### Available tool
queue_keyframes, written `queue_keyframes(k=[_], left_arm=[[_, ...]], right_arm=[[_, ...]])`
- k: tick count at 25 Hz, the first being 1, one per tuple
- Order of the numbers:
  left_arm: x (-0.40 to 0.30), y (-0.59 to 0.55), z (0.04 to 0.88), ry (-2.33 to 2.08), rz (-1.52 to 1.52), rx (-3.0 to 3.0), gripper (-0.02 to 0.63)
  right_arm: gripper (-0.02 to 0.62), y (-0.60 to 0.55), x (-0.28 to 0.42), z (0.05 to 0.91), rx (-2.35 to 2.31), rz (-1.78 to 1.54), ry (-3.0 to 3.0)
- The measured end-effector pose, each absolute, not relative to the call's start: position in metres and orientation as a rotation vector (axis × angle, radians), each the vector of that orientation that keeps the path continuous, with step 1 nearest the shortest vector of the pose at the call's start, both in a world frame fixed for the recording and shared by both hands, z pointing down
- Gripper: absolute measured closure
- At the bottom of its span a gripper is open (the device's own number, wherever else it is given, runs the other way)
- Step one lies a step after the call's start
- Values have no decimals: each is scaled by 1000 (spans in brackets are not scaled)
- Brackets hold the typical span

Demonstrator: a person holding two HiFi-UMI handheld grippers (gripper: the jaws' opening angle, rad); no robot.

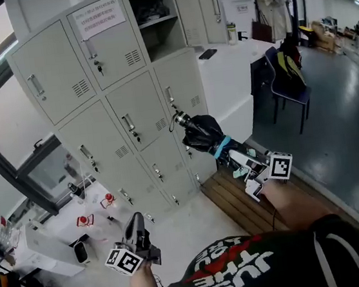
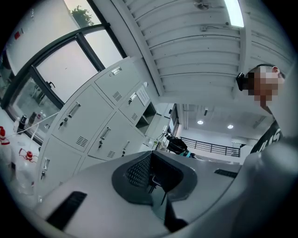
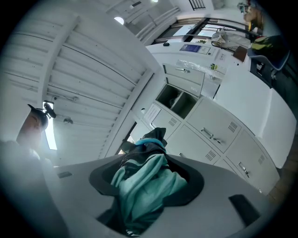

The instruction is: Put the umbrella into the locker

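A folded black umbrella (image 1: pixel 201 133) with a teal strap sticks out of my right gripper (image 1: pixel 238 158), which is shut on its handle end and points it up toward the lockers. In the right gripper view the umbrella (image 3: pixel 142 179) fills the jaws of the right gripper (image 3: pixel 144 186). One upper locker (image 1: pixel 156 32) in the grey bank stands open; it also shows as the open locker (image 3: pixel 179 100). My left gripper (image 1: pixel 135 218) hangs low in front of the lower lockers, its jaws together and holding nothing. From the left gripper (image 2: pixel 151 172) I see the umbrella (image 2: pixel 177 145) and the open locker (image 2: pixel 146 114).
A white counter (image 1: pixel 229 68) with a phone (image 1: pixel 207 54) and a bottle (image 1: pixel 231 34) runs right of the lockers. A blue chair (image 1: pixel 289 87) stands beside it. A slatted wooden bench (image 1: pixel 232 198) lies under my right arm. A low table (image 1: pixel 56 252) with small bottles is at lower left.
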State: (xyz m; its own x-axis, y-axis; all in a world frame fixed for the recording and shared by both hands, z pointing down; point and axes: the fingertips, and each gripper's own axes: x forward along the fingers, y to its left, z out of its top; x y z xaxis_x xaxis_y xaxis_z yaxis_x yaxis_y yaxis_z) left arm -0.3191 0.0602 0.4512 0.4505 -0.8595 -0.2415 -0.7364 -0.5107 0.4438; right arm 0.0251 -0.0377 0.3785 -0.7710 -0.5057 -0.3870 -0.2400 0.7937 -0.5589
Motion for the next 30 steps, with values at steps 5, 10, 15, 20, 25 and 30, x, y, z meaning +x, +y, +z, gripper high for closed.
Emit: queue_keyframes(k=[5,10,15,20,25,30], left_arm=[[-349,19,450,-1376,-628,2422,597],[-356,-22,448,-1361,-600,2436,597],[-356,-69,447,-1355,-596,2431,597],[-354,-132,434,-1385,-608,2440,597],[-347,-226,416,-1471,-639,2475,597],[-326,-328,377,-1549,-693,2527,597]], right_arm=[[356,-78,12,377,-601,-633,2434],[356,-116,10,379,-650,-631,2424],[356,-171,11,381,-654,-633,2409],[356,-250,7,376,-607,-629,2407],[356,-352,8,354,-501,-574,2430],[356,-453,25,314,-425,-495,2461]])
